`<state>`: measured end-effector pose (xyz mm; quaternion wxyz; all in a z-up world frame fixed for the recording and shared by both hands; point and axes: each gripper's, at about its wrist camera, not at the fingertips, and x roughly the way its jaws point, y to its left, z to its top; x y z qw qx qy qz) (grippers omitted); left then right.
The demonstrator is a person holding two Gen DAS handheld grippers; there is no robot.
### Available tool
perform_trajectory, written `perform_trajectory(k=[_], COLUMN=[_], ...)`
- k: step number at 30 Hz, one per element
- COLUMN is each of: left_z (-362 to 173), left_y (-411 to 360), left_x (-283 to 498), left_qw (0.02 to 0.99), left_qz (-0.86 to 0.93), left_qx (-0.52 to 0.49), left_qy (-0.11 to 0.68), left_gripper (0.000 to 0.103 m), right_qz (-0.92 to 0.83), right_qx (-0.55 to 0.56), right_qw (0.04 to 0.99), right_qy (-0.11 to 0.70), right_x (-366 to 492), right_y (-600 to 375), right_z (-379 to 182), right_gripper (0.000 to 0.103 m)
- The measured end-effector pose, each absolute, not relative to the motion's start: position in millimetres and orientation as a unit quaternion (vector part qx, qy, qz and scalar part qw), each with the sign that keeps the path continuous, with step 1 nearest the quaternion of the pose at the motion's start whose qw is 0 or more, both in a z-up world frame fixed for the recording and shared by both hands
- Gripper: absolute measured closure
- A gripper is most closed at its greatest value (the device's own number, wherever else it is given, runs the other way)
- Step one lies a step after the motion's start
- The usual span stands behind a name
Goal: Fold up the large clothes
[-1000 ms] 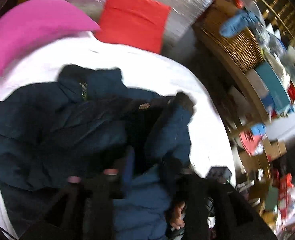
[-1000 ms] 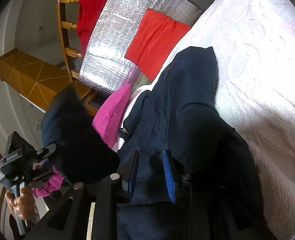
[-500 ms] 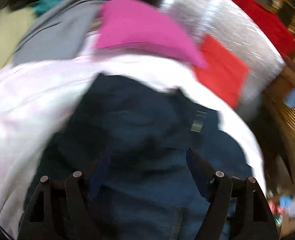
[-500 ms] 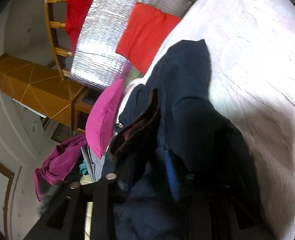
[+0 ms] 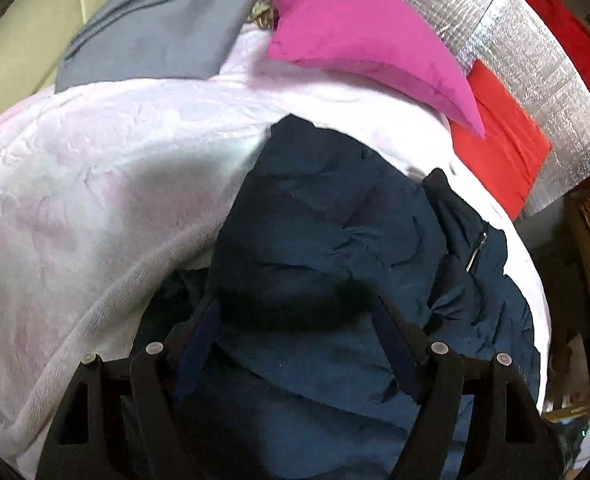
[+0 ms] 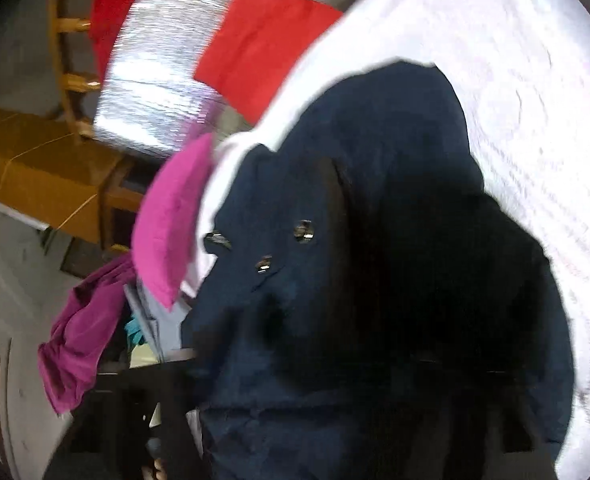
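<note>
**Two tools over a dark blue jacket on the bed**

Nearest the left camera, the left tool [image 5: 295,320] points steeply down at the dark blue jacket [image 5: 335,248]. Its jaws stand wide apart, and its fingers [image 5: 199,332] hang just over the cloth with a hump of the jacket between them; the pads do not press on it. The jaws have just been opening, and they now stand as wide as half a second ago.

In the right view, the right tool is mostly buried under the jacket [image 6: 375,260]. Only a dark part of its frame [image 6: 135,412] shows at the lower left, and the picture is blurred. The tips are hidden, so I cannot tell from the picture whether they clamp the cloth. The jaws have just been closing.

The jacket lies bunched in the middle of the white bedspread [image 5: 95,200]. Two metal snaps [image 6: 303,231] show on its front in the right view, and a zip pull [image 5: 477,252] shows at its right edge in the left view.

Farther off, a pink pillow [image 5: 359,36] lies at the head of the bed. A red cushion [image 5: 503,140] leans just beside it against a silver foil panel [image 5: 535,80]. A grey cloth [image 5: 163,20] lies at the far left edge of the bed.
</note>
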<state>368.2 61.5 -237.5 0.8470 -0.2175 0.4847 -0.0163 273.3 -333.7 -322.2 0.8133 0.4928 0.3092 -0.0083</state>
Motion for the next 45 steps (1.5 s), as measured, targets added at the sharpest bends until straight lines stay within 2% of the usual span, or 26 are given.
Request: perform_trajectory(k=[4,8,10,13,18,21,23,25,26,28,31,36,40,45], left_z=[-238.0,-234.3,-238.8,-245.9,-245.8,-246.3,-246.6,-246.7,-246.4,-245.1,-236.7,-226.8,-245.4,-246.3], left_y=[60.2,55.9,51.3,42.7,39.3,39.5,38.7,38.7,38.8,39.5,40.0,32.3,25.6,26.8], left_x=[372.9,373.0,376.5,379.2,377.8,377.5,377.5,377.9,377.6,377.2,373.9,369.5,375.9,377.3], left_qw=[0.845,0.847,0.843,0.837,0.838,0.837,0.837,0.837,0.837,0.837,0.846,0.859,0.841,0.840], left_qz=[-0.023,-0.035,-0.037,-0.035,-0.036,-0.036,-0.036,-0.036,-0.037,-0.037,-0.046,-0.062,-0.050,-0.049], left_qx=[-0.209,-0.204,-0.191,-0.164,-0.153,-0.154,-0.150,-0.149,-0.149,-0.150,-0.155,-0.137,-0.108,-0.111], left_qy=[0.491,0.490,0.502,0.520,0.522,0.524,0.525,0.526,0.526,0.525,0.508,0.489,0.527,0.528], left_gripper=[0.025,0.025,0.025,0.025,0.024,0.024,0.024,0.024,0.024,0.024,0.024,0.024,0.024,0.024], right_qz=[-0.040,-0.080,-0.098,-0.101,-0.072,-0.060,-0.052,-0.044,-0.042,-0.050,-0.060,-0.105,-0.125,-0.115], right_qx=[0.429,0.342,0.317,0.351,0.388,0.402,0.413,0.421,0.419,0.398,0.360,0.286,0.296,0.339], right_qw=[0.855,0.904,0.904,0.882,0.875,0.871,0.863,0.859,0.860,0.870,0.895,0.926,0.906,0.888], right_qy=[0.288,0.243,0.271,0.297,0.280,0.274,0.287,0.288,0.288,0.285,0.256,0.225,0.275,0.290], right_x=[267.2,250.1,256.1,258.2,250.8,253.2,259.0,260.7,260.7,259.2,249.7,237.8,246.5,241.5], right_y=[-321.4,-304.9,-300.6,-309.5,-320.6,-320.0,-317.6,-315.1,-313.7,-309.1,-304.2,-290.7,-298.3,-312.4], right_z=[-293.3,-262.0,-266.7,-287.5,-289.2,-290.2,-296.9,-302.5,-303.6,-298.6,-278.9,-255.6,-279.0,-297.3], right_gripper=[0.080,0.082,0.082,0.082,0.079,0.073,0.066,0.064,0.064,0.078,0.086,0.086,0.086,0.083])
